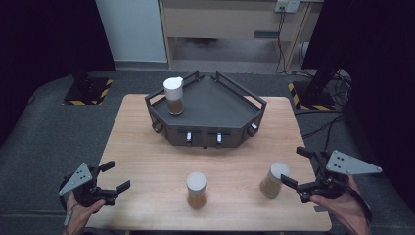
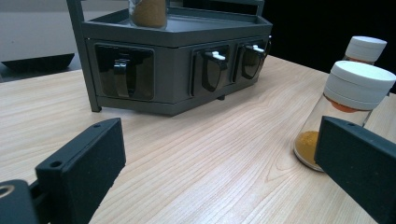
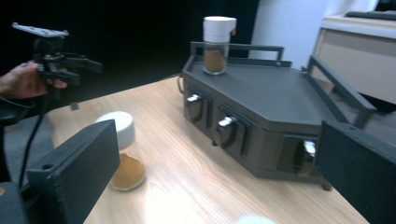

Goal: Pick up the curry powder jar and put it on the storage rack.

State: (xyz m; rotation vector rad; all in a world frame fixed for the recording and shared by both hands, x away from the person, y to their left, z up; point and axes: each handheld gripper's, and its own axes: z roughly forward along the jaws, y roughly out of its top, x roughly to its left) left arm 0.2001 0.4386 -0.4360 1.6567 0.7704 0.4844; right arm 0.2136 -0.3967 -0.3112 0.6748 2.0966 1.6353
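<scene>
Right gripper (image 1: 296, 170): jaws wide apart, holding nothing, at table's right edge.
Right jar (image 1: 274, 179): tilted, on table (image 1: 147, 147), just beside right gripper's fingertips, not between them.
Left gripper (image 1: 116, 177): jaws wide apart, empty, near-left corner.
Middle jar (image 1: 196, 189): upright, well apart from both grippers.
Rack (image 1: 215, 105): holds 1 jar (image 1: 173, 95).
</scene>
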